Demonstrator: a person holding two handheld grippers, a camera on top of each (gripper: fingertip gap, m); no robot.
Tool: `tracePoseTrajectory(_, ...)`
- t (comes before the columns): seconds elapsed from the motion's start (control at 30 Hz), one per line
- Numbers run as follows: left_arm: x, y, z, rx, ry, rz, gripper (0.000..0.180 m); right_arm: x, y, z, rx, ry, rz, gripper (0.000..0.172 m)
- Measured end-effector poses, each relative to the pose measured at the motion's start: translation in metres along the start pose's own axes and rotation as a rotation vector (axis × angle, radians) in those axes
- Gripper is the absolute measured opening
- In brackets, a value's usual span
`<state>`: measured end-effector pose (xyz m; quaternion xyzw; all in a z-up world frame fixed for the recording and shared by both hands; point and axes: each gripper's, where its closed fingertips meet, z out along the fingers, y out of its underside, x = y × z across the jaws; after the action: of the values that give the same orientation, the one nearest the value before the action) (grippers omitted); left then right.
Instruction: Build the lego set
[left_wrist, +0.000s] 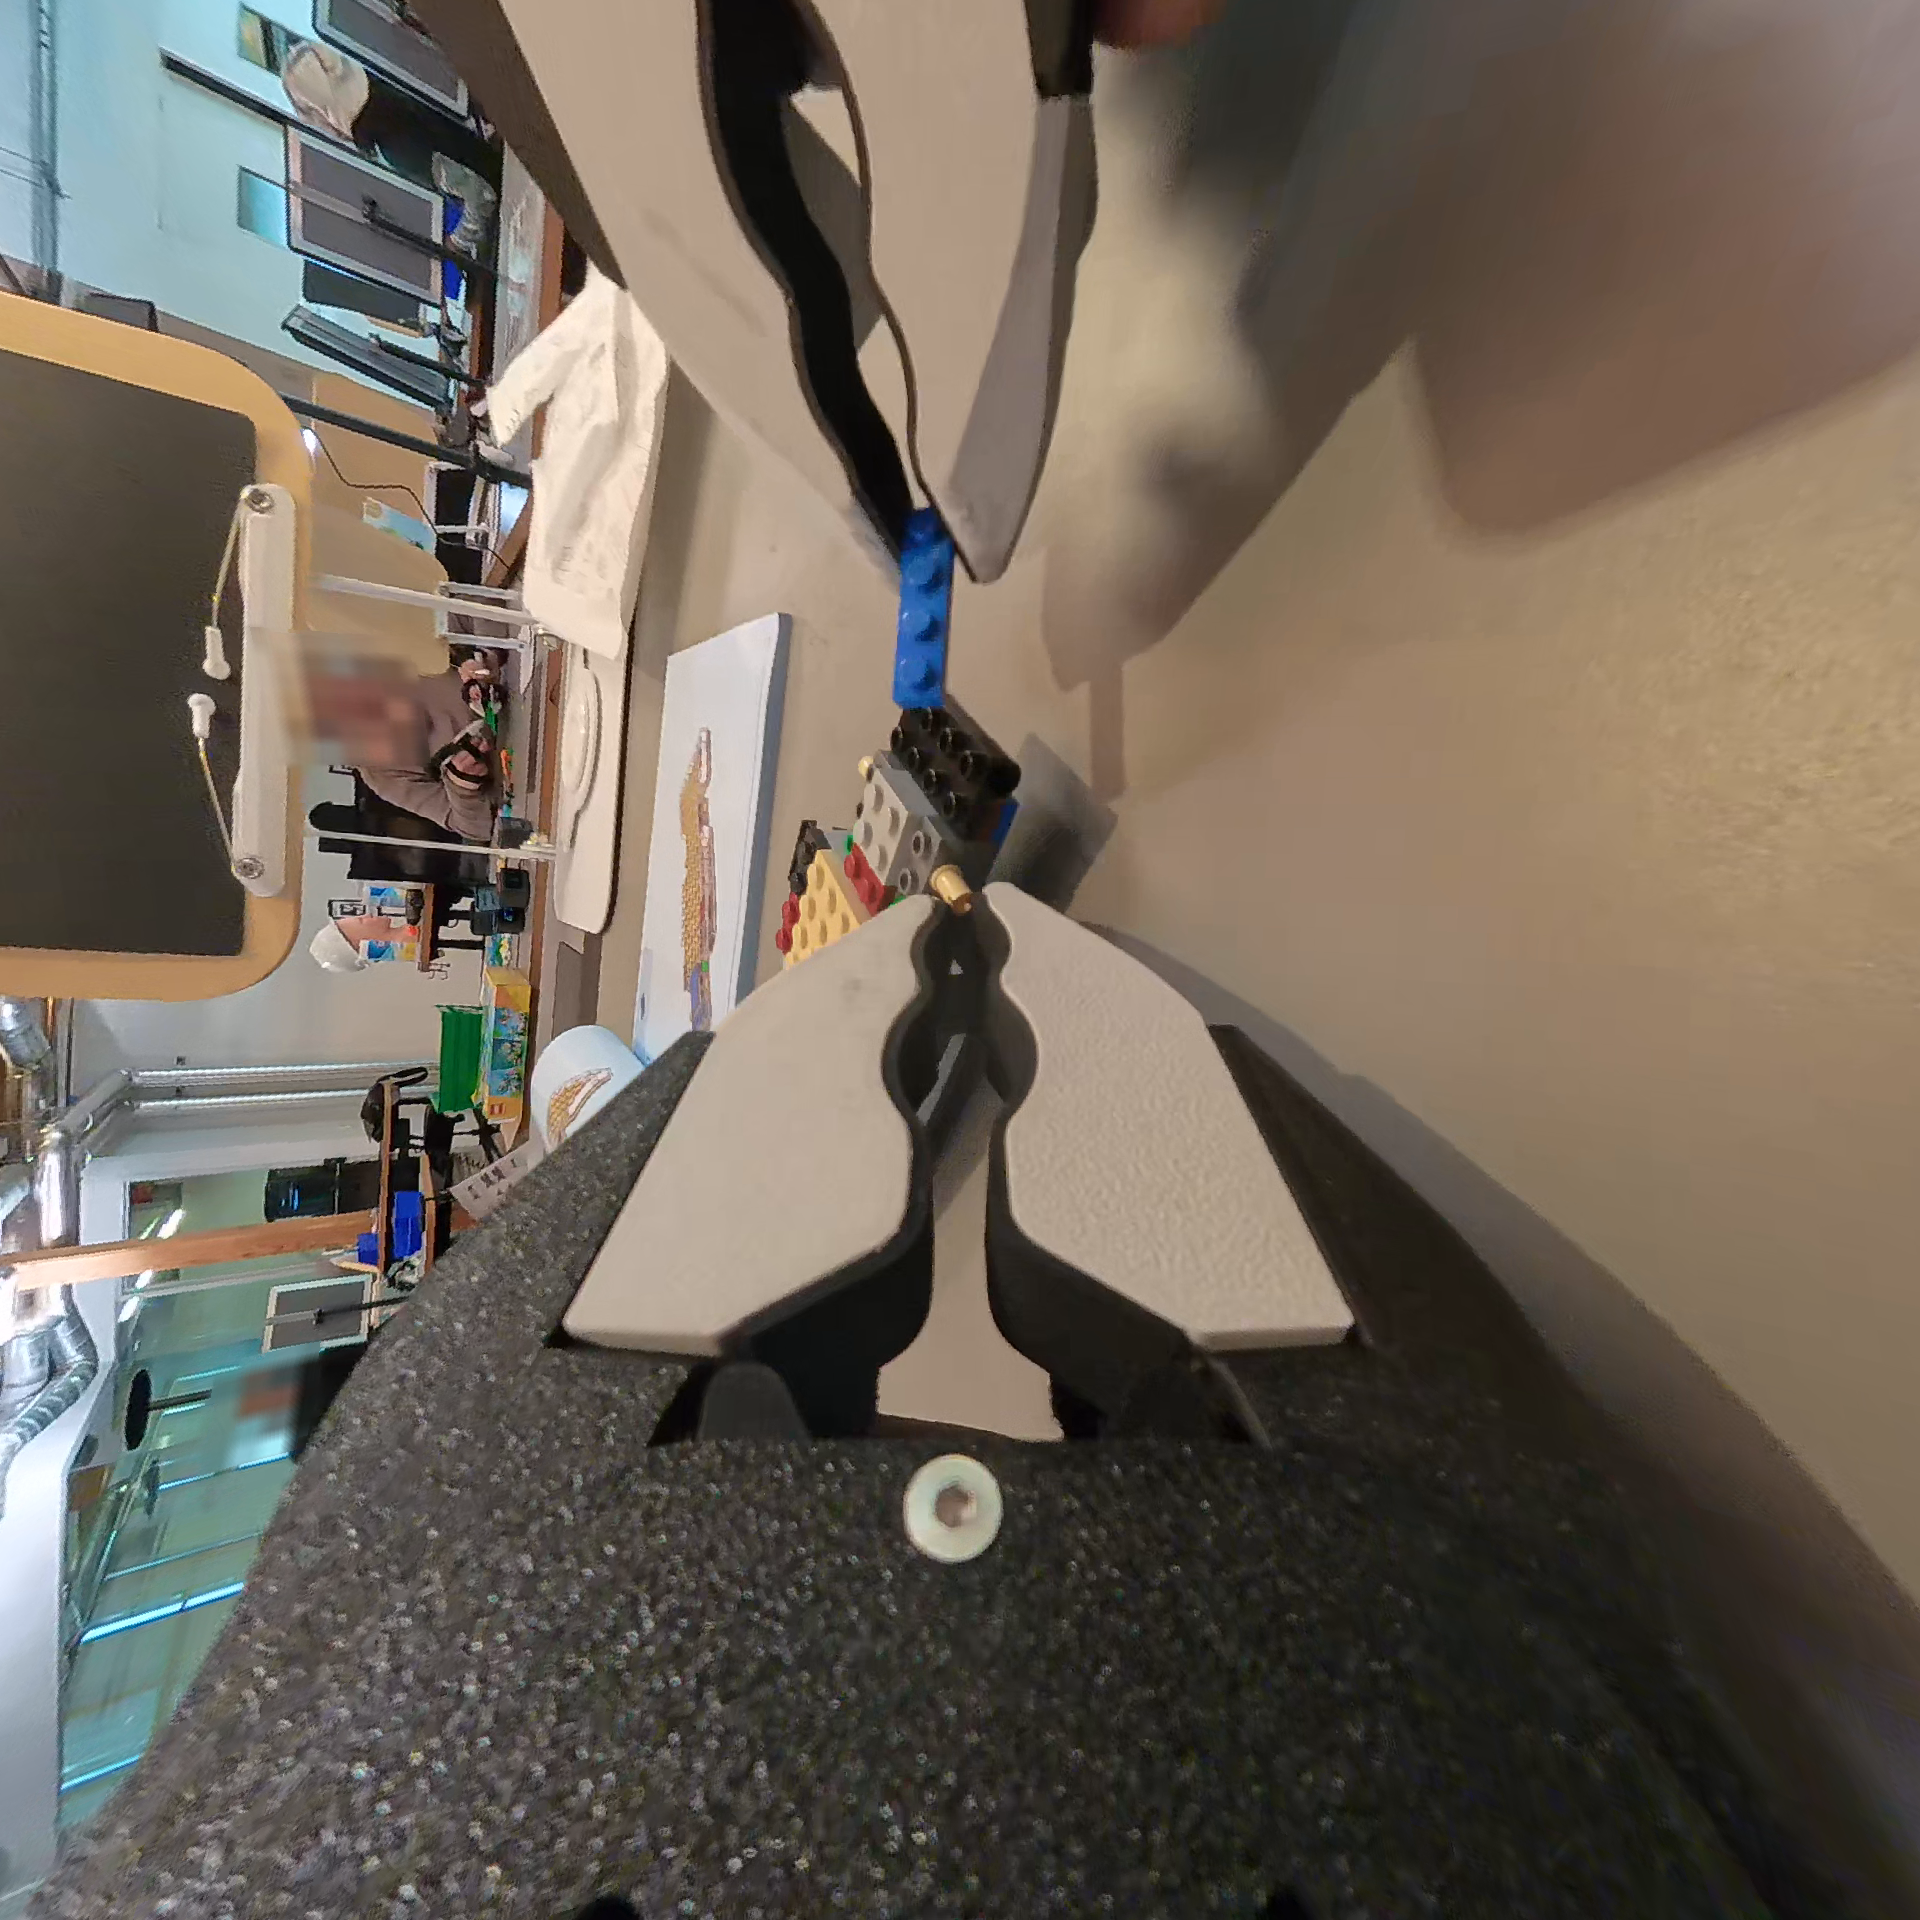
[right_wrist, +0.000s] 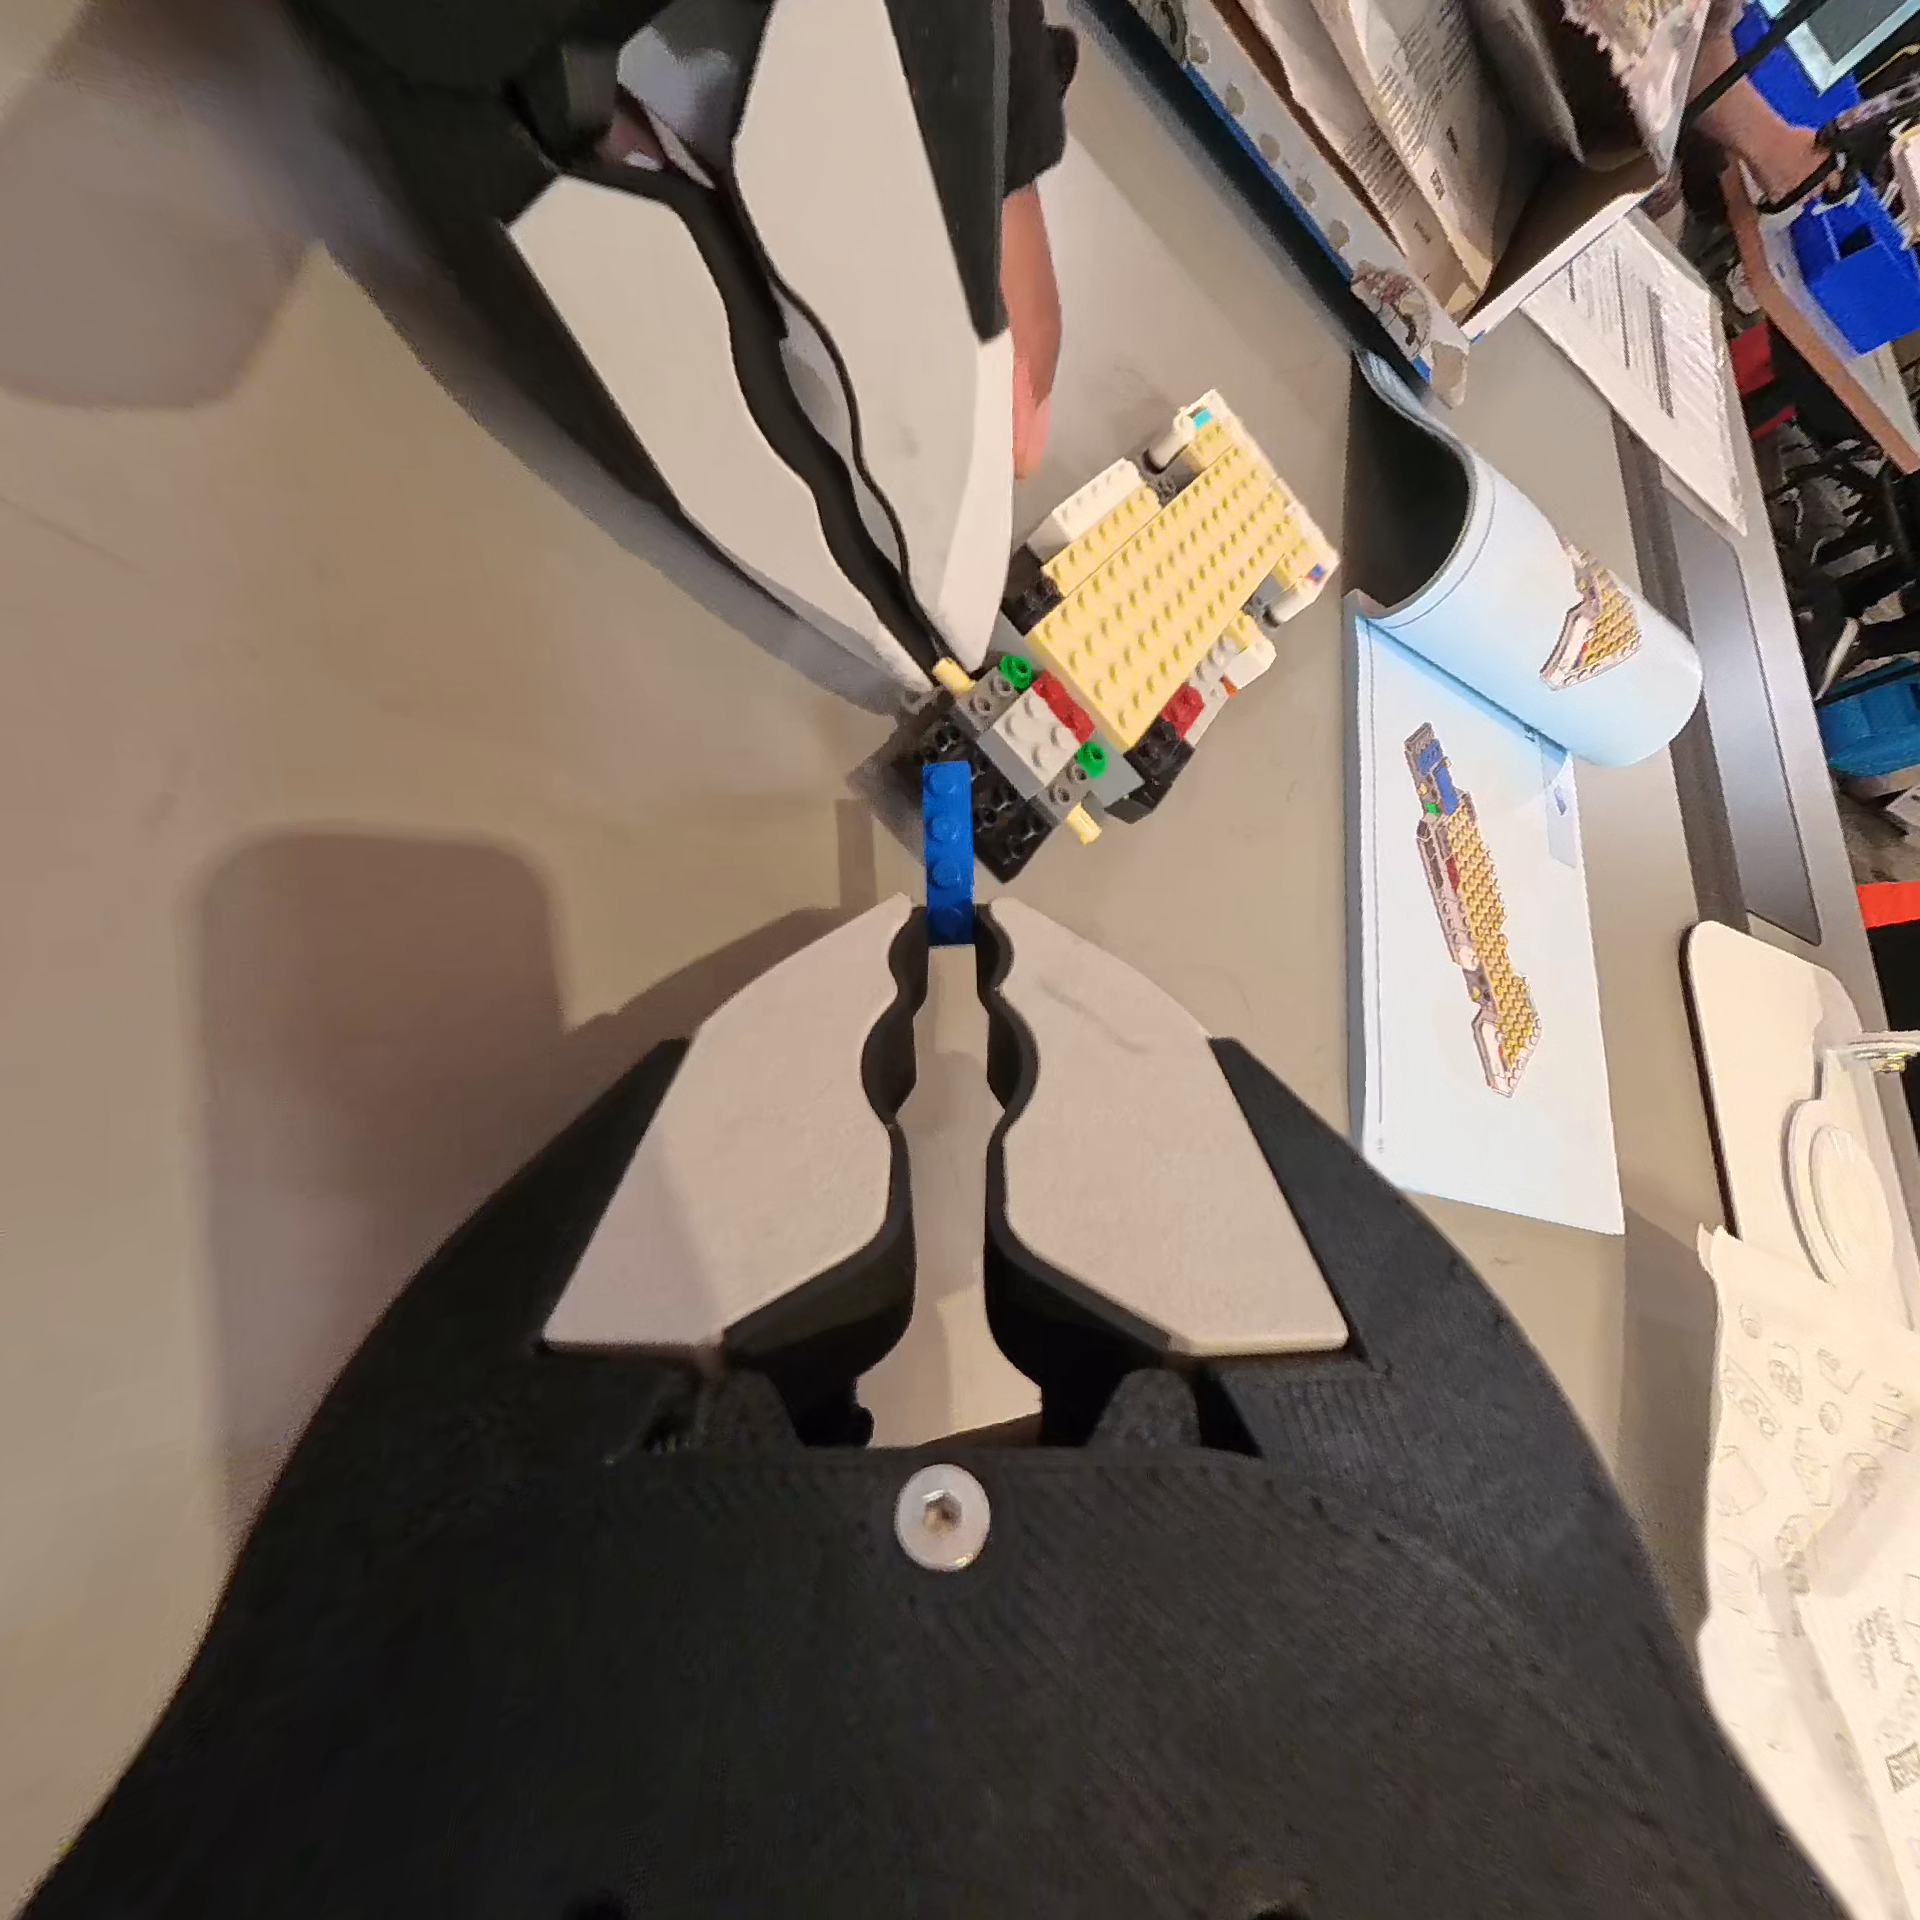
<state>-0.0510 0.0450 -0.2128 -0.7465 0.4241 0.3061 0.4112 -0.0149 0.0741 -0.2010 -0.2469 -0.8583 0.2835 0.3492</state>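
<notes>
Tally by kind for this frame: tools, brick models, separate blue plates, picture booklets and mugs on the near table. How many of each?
Tools: 2, left tool and right tool
Brick model: 1
Blue plate: 1, gripped by the right tool
Picture booklet: 1
Pale blue mug: 1
Total: 6

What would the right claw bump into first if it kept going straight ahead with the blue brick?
Probably the black studded bricks at the near end of the yellow-decked toy brick model. The long blue brick held in the right claw already reaches over them, though depth is unclear.
</notes>
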Motion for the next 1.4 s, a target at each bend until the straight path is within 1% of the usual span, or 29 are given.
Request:
tracePoseTrajectory(0.03, 0.000, -0.002, -0.001, 0.009, 0.001, -0.003, 0.003, 0.002, -0.002, -0.001, 0.006, 0.004, -0.005, 0.008)
tracePoseTrajectory(0.2, -0.001, -0.005, -0.004, 0.020, -0.018, 0.014, 0.003, 0.002, -0.011, -0.006, 0.026, -0.038, -0.065, 0.008)
tracePoseTrajectory(0.37, -0.001, -0.008, -0.007, 0.029, -0.026, 0.009, 0.003, 0.003, -0.012, -0.003, -0.040, -0.077, -0.159, 0.008)
tracePoseTrajectory(0.5, -0.001, -0.008, -0.009, 0.031, -0.032, 0.005, 0.003, 0.006, -0.017, 0.000, -0.053, -0.107, -0.207, 0.008)
tracePoseTrajectory(0.57, -0.001, -0.009, -0.009, 0.037, -0.033, 0.004, 0.003, 0.003, -0.019, 0.001, -0.049, -0.152, -0.218, 0.008)
tracePoseTrajectory(0.77, 0.002, -0.010, -0.009, 0.044, -0.026, 0.005, 0.004, 0.002, -0.017, 0.008, -0.101, -0.206, -0.288, 0.008)
tracePoseTrajectory(0.87, 0.002, -0.010, -0.009, 0.047, -0.024, 0.004, 0.004, 0.001, -0.019, 0.009, -0.080, -0.233, -0.284, 0.008)
tracePoseTrajectory(1.03, 0.002, -0.011, -0.010, 0.054, -0.024, 0.004, 0.004, -0.003, -0.028, 0.006, -0.001, -0.287, -0.255, 0.008)
tracePoseTrajectory(1.27, 0.003, -0.013, -0.010, 0.058, -0.023, 0.006, 0.004, 0.001, -0.026, 0.010, -0.019, -0.284, -0.271, 0.008)
tracePoseTrajectory(1.4, 0.002, -0.014, -0.010, 0.064, -0.020, 0.002, 0.004, 0.003, -0.025, 0.009, -0.015, -0.277, -0.267, 0.012)
